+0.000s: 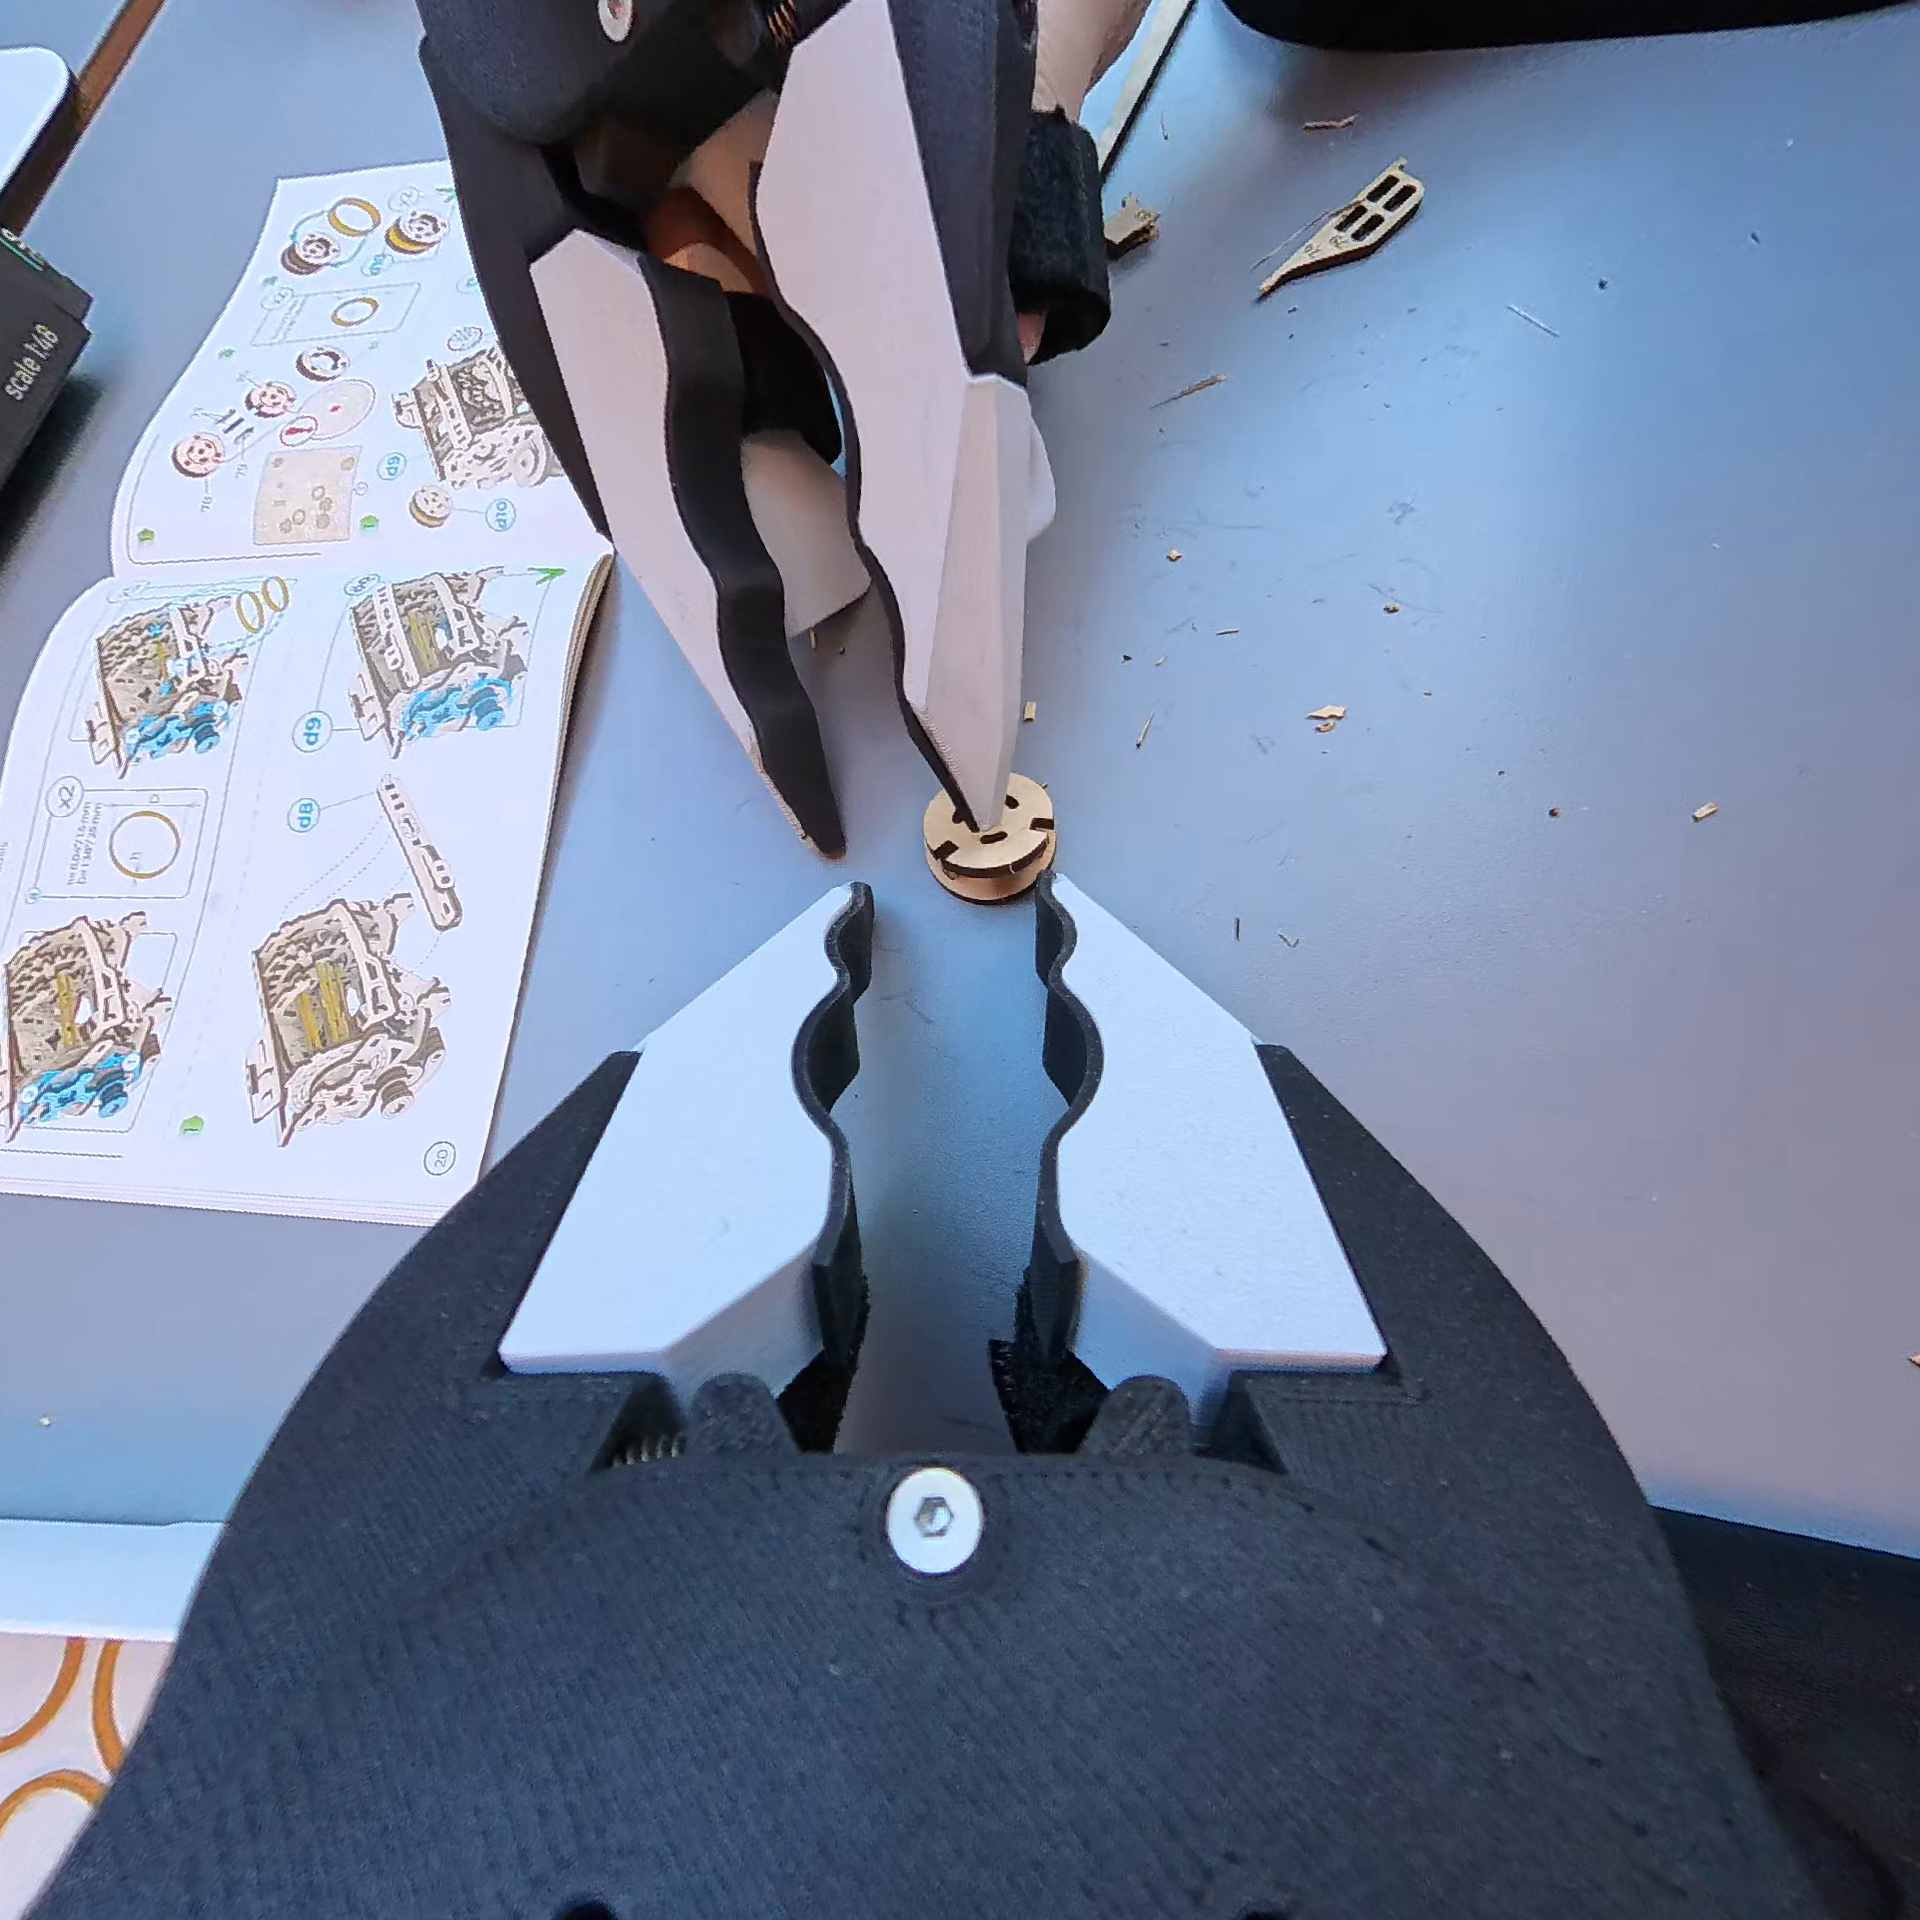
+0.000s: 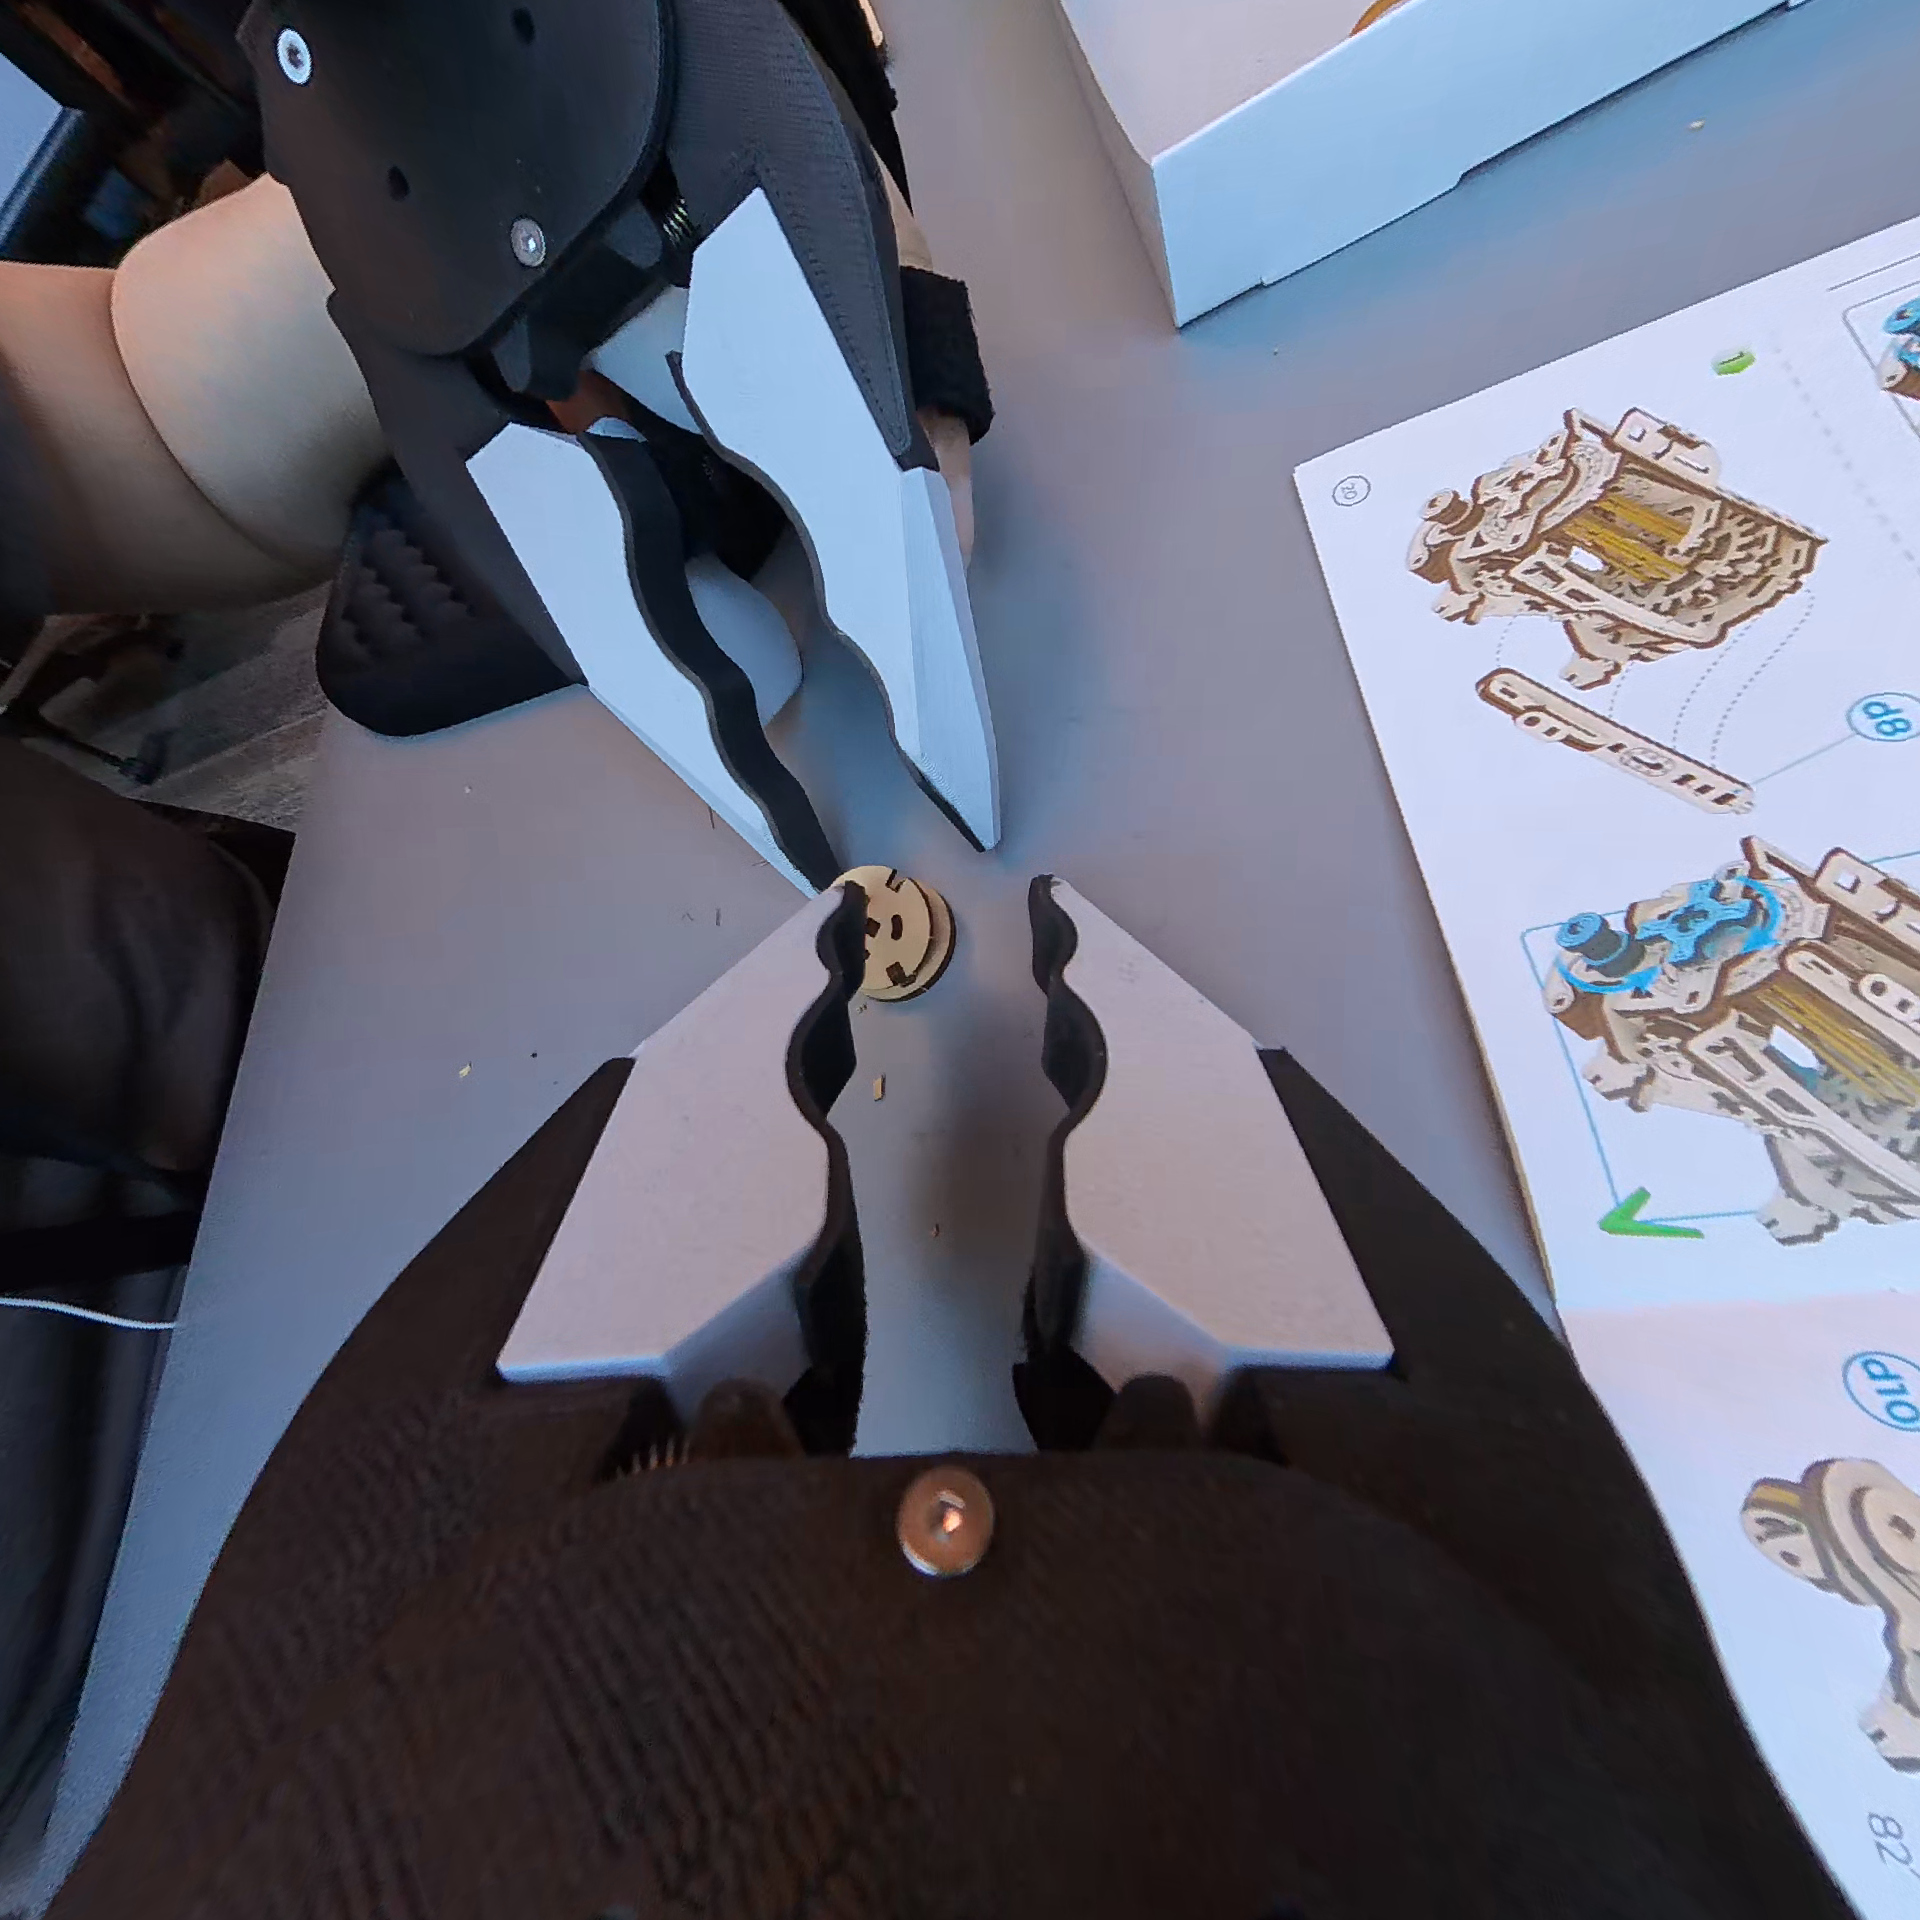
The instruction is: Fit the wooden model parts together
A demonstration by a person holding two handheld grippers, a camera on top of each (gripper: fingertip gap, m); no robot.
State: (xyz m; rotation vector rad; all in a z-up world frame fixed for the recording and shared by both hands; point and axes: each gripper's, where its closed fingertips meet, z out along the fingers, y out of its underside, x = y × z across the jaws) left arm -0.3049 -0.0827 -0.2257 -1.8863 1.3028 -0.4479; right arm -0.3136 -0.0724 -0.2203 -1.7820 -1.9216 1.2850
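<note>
A small round wooden part (image 1: 992, 868) with slots cut in it lies flat on the grey table (image 1: 1507, 623). My left gripper (image 1: 951, 891) is open and empty, and its right fingertip sits against the part's near edge. My right gripper (image 1: 906, 831) reaches in from the far side, open, with one fingertip resting on top of the part. In the right wrist view the part (image 2: 912, 948) lies beside the left fingertip of my right gripper (image 2: 940, 894), which overlaps its edge. My left gripper (image 2: 904, 862) faces it, open, with one tip next to the part.
An open instruction booklet (image 1: 260, 727) lies left of the left gripper and also shows in the right wrist view (image 2: 1662, 831). A white box (image 2: 1351, 156) stands behind it. A wooden offcut (image 1: 1351, 223) and splinters lie at the far right. A person's hand holds each gripper. Less than 4 cm separates the two grippers' tips.
</note>
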